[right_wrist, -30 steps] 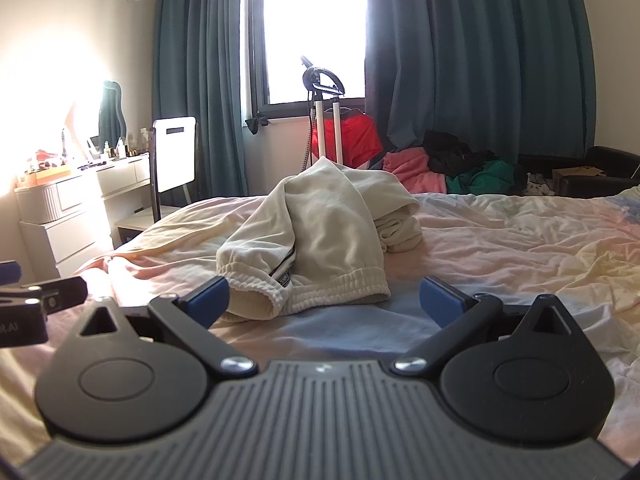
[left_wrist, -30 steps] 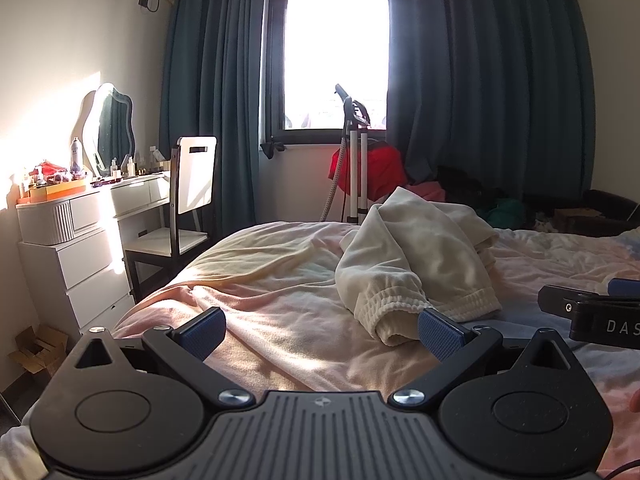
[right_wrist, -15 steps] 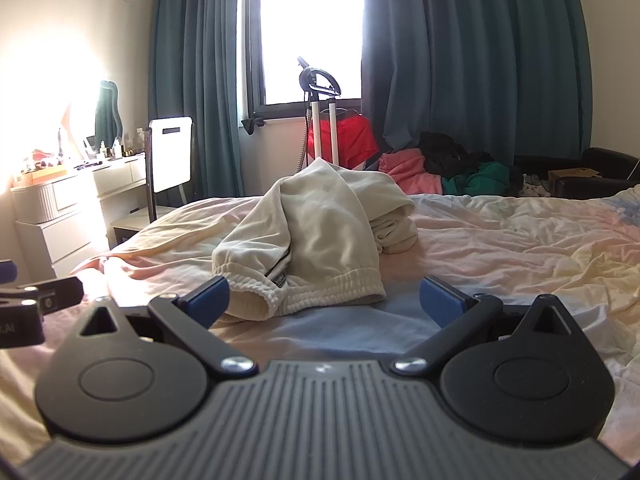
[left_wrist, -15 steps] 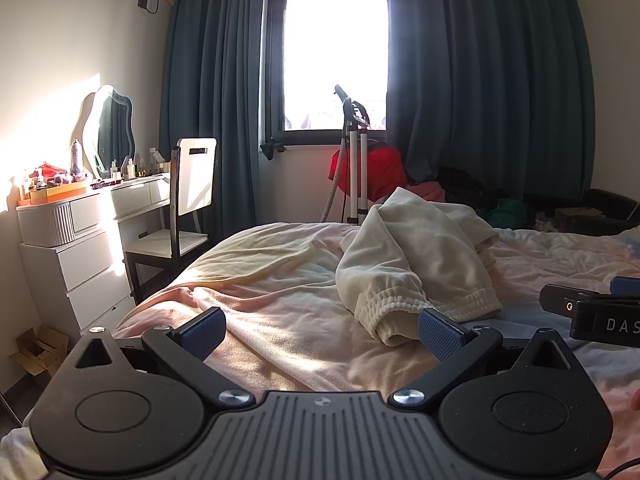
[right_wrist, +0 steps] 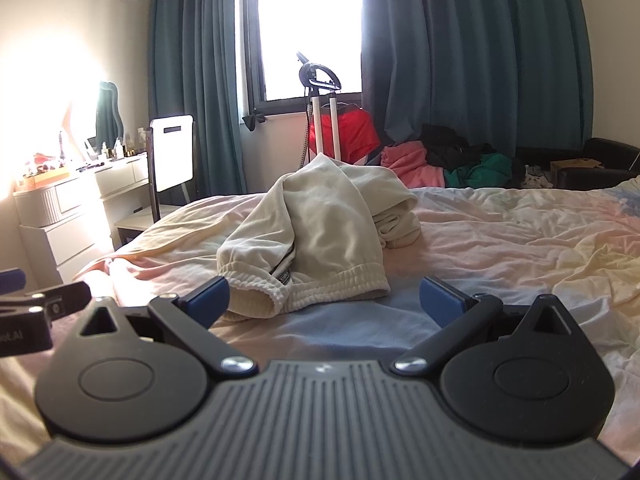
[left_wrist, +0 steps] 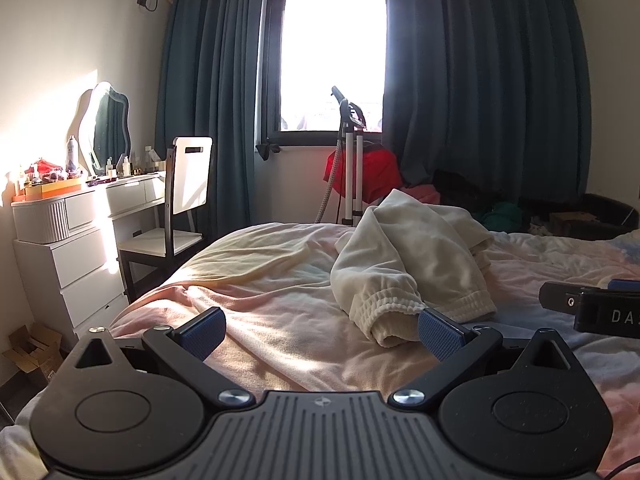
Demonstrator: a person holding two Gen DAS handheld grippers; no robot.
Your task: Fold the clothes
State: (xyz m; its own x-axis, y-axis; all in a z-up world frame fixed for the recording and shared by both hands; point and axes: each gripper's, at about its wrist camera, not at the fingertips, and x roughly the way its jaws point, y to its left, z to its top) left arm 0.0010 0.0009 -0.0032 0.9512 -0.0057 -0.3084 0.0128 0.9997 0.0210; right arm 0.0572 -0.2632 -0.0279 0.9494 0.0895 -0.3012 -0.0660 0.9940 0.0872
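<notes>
A cream sweatshirt-like garment (left_wrist: 416, 256) lies crumpled in a heap on the bed (left_wrist: 260, 280), its elastic cuffs and hem toward me. It also shows in the right wrist view (right_wrist: 320, 240). My left gripper (left_wrist: 320, 330) is open and empty, low over the bedsheet, just short and left of the garment. My right gripper (right_wrist: 324, 300) is open and empty, with the garment's hem just ahead between its blue pads. Each gripper shows at the edge of the other's view.
A white dresser (left_wrist: 76, 236) with a mirror and bottles and a white chair (left_wrist: 180, 204) stand left of the bed. A garment steamer (left_wrist: 352, 160), red bag and piled clothes (right_wrist: 448, 160) lie under the window beyond the bed. The rumpled sheet (right_wrist: 520, 240) stretches right.
The right gripper has crept slightly closer to the garment and tilted a little. The left gripper has barely moved. Both stay open.
</notes>
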